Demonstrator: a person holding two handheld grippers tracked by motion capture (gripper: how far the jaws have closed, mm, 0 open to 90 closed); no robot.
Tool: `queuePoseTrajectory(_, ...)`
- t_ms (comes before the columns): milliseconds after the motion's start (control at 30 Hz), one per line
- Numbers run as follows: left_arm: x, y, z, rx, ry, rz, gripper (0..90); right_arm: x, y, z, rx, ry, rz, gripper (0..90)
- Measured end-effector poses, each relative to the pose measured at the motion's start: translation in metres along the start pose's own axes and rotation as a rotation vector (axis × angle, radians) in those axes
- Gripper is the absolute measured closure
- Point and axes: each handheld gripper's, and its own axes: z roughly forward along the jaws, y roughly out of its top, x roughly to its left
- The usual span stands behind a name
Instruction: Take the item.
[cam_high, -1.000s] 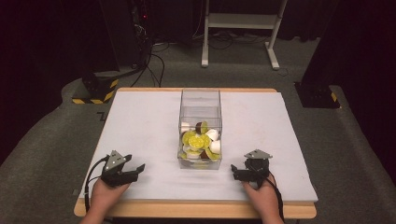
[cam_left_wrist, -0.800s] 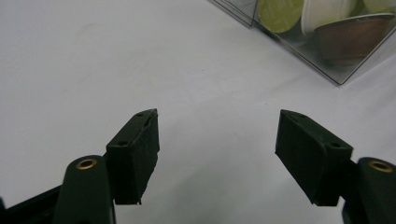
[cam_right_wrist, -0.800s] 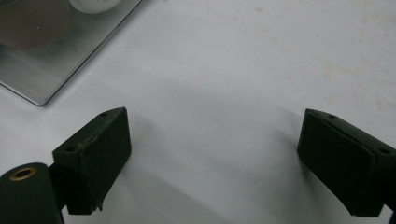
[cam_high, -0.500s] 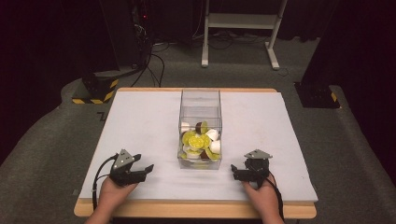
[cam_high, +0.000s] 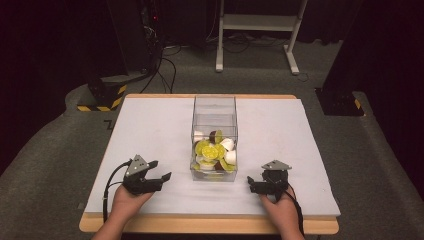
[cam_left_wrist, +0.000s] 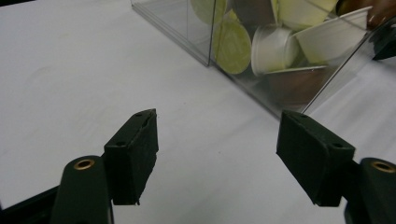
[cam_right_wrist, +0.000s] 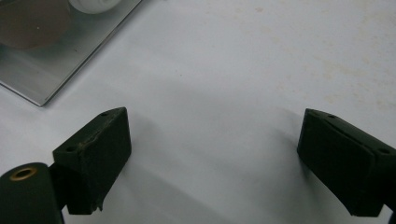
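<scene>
— Since both black two-jaw grippers, left gripper (cam_high: 161, 170) and right gripper (cam_high: 256, 186), rest spread and empty beside the clear plastic box (cam_high: 214, 107) of small yellow-green, white and brown cups (cam_high: 214, 155), what's risky?

— Probably clipping a wall and shoving the box mid-table.

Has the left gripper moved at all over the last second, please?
Yes. The left gripper has shifted right, toward the clear box, and lifted slightly off the table.

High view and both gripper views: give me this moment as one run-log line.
left tongs: open, empty, facing clear box | right tongs: open, empty, beside box | box: capsules inside | table cover: white
</scene>
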Motion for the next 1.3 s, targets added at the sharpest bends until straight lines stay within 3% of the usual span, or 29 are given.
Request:
queuePoseTrajectory(567,-0.020,0.012,0.003,-0.031,-0.054,-0.013,29.2,0.000,0.000,0.000,0.000,0.000,-0.002,9.8)
queuePoseTrajectory(767,-0.027,0.016,0.006,-0.033,-0.060,0.001,29.3,0.000,0.000,0.000,0.000,0.000,-0.002,9.8)
queuePoseTrajectory(1300,-0.038,0.025,0.012,-0.044,-0.077,-0.019,28.3,0.000,0.000,0.000,0.000,0.001,-0.002,9.8)
